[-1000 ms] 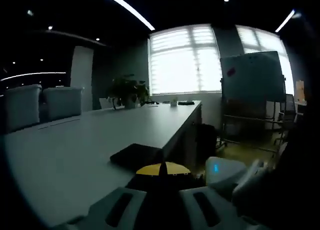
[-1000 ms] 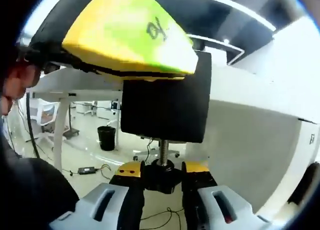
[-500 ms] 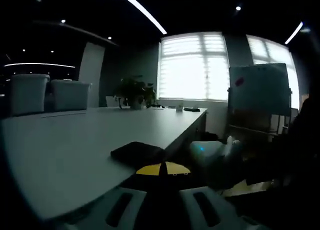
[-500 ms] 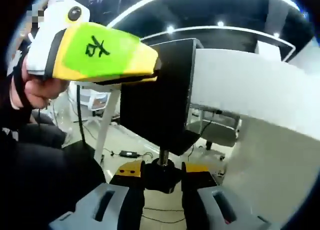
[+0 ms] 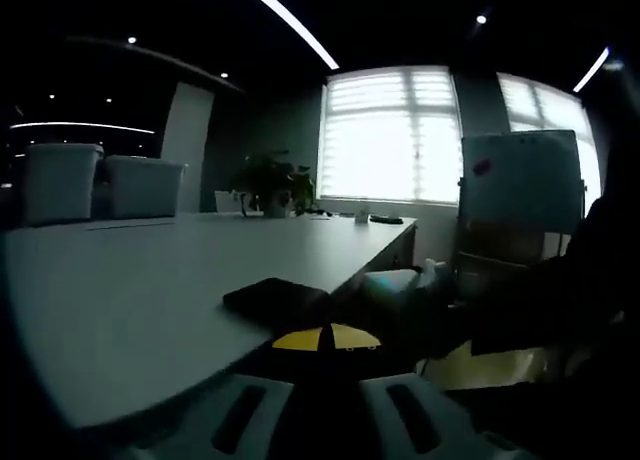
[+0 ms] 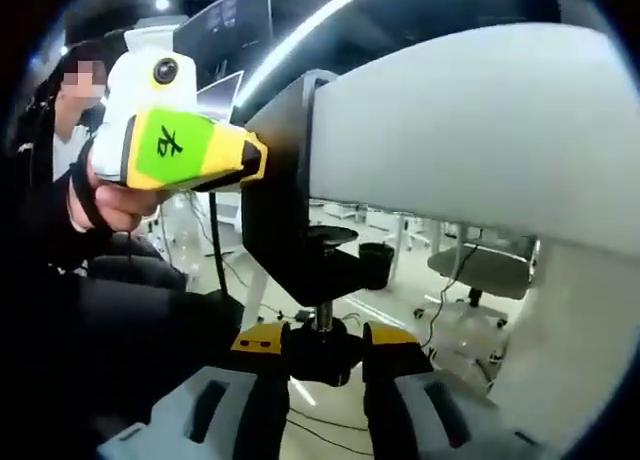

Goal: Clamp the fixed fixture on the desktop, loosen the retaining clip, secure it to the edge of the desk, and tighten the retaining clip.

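A: Where is the clamp (image 6: 300, 230) now?

B: It sits over the desk edge (image 6: 450, 140). Your left gripper (image 6: 190, 150) holds its upper part, jaws closed on it. Your right gripper (image 6: 325, 365) is closed on the screw knob (image 6: 322, 352).

A: The risk?

B: If you turn the knob the wrong way, the clamp may stay loose and slip from the desk.

At the left of the right gripper view, the left hand-held gripper (image 6: 262, 160) has a white body, yellow nose, green label with black marking; the person's dark sleeve (image 6: 45, 205) lies behind it.
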`<action>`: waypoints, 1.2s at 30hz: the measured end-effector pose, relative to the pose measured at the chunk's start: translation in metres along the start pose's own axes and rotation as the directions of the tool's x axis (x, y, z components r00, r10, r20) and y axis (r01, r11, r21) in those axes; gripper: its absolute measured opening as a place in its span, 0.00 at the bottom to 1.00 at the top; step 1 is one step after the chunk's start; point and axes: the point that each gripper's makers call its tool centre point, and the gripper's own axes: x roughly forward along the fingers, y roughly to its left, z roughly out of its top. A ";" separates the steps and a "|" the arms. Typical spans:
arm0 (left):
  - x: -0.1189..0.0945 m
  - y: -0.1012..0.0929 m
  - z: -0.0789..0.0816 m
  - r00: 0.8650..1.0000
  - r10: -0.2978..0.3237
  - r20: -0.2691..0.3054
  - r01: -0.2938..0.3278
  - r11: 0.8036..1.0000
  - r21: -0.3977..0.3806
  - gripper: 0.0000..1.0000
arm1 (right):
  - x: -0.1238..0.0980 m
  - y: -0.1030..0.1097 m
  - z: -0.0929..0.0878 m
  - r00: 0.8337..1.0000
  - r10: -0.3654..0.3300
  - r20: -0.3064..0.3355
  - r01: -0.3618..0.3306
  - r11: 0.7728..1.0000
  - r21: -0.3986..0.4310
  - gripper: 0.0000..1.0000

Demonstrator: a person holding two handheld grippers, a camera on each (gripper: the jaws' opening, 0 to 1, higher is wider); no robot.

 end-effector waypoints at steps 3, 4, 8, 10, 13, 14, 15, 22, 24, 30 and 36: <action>0.003 0.001 -0.012 0.999 0.020 -0.041 -0.019 0.999 0.032 0.01 | 0.002 -0.010 -0.003 0.988 -0.157 0.001 0.157 0.987 0.022 0.33; 0.004 0.001 -0.015 0.999 0.022 -0.043 -0.021 0.999 0.025 0.01 | 0.001 -0.011 0.004 0.980 -0.194 0.048 0.194 0.981 0.002 0.34; 0.003 -0.002 -0.010 1.000 0.027 -0.015 -0.026 0.999 0.045 0.01 | -0.007 -0.012 0.002 0.933 -0.350 0.078 0.341 0.934 0.105 0.40; 0.001 -0.003 -0.002 1.000 0.010 0.017 -0.010 1.000 0.017 0.01 | -0.012 -0.012 -0.004 0.908 -0.415 0.062 0.405 0.905 0.133 0.41; 0.002 -0.004 -0.001 1.000 0.015 0.025 -0.015 1.000 0.023 0.01 | -0.018 -0.008 -0.014 0.880 -0.475 0.021 0.470 0.876 0.109 0.40; 0.002 -0.004 -0.001 0.999 0.018 0.030 -0.018 1.000 0.019 0.01 | -0.021 -0.007 -0.013 0.870 -0.492 0.027 0.486 0.867 0.108 0.40; 0.001 -0.005 -0.001 0.999 0.022 0.030 -0.023 1.000 0.020 0.01 | -0.023 -0.009 -0.013 0.854 -0.520 0.027 0.515 0.851 0.097 0.40; -0.001 -0.003 0.000 0.998 0.040 0.041 -0.041 0.999 0.018 0.01 | -0.021 -0.019 -0.006 0.784 -0.620 0.035 0.612 0.781 0.126 0.43; 0.000 -0.004 0.000 0.998 0.040 0.039 -0.041 0.999 0.019 0.01 | -0.018 -0.019 0.003 0.766 -0.638 0.078 0.617 0.764 0.190 0.47; 0.000 -0.004 0.000 0.998 0.046 0.039 -0.047 0.999 0.024 0.01 | -0.005 -0.016 0.004 0.765 -0.641 0.067 0.623 0.762 0.176 0.45; 0.001 -0.004 0.001 0.998 0.046 0.037 -0.047 0.998 0.033 0.01 | -0.008 -0.021 0.003 0.754 -0.653 0.066 0.633 0.750 0.190 0.28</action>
